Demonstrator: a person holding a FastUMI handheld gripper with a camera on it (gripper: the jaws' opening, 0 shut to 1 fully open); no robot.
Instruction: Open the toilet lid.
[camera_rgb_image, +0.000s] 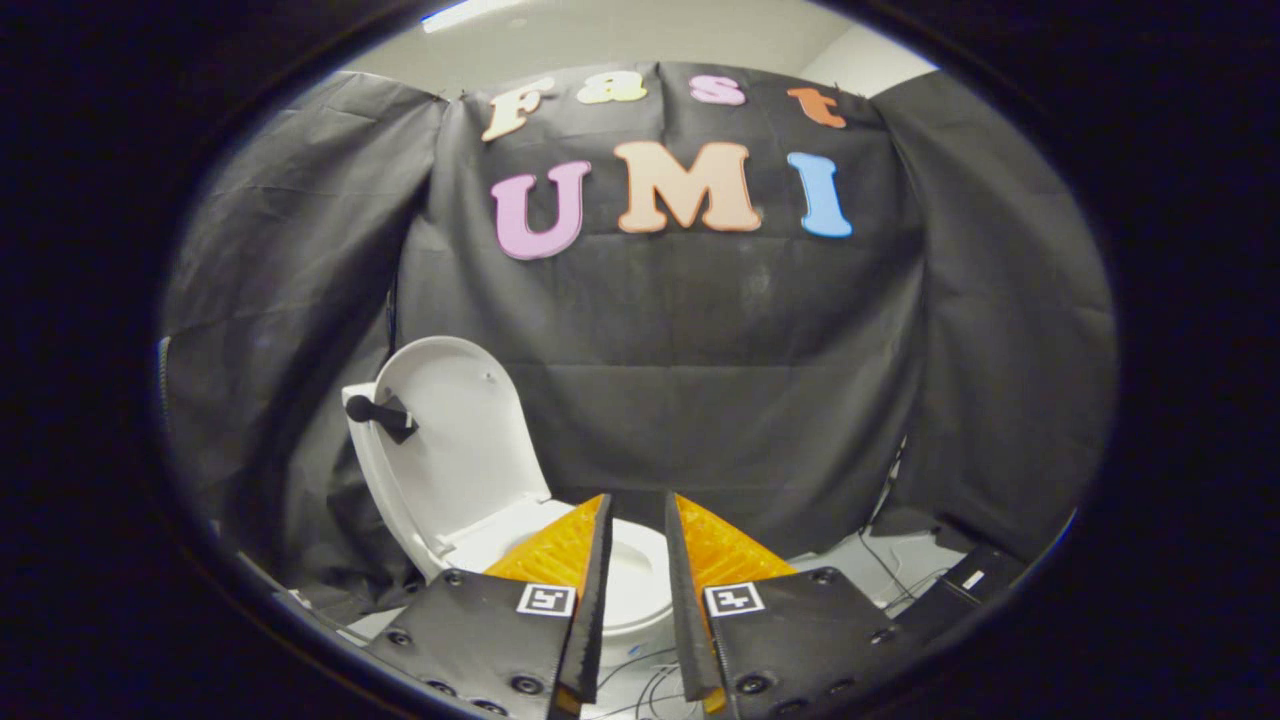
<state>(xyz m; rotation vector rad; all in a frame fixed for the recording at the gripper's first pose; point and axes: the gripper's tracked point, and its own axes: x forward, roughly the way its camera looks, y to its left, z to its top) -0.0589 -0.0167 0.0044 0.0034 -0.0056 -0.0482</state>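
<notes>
The black cloth wall (700, 380) closes the far side of the booth. In front of it, to the left, stands the toilet (480, 540), side-on to the camera. Its lid (455, 440) is already raised, leaning back upright with its pale inner face showing, and a dark handle-like fitting (378, 413) sits on the lid's far-left edge. The task looks done, or nearly so.

The chief risk I judge from here is the lid dropping forward again if it stands short of its resting point, or if the gripper brushes it on the way out. Whether it leans fully against anything behind cannot be told.

The bowl and seat (640, 575) lie just beyond the fingertips, partly hidden by them; what shows of the inside is plain white, and whether it holds water cannot be seen.

The gripper (636, 515) hangs near, its jaws slightly apart and clamped on nothing.

Thin cables (890, 575) trail on the floor to the right and could snag.
</notes>
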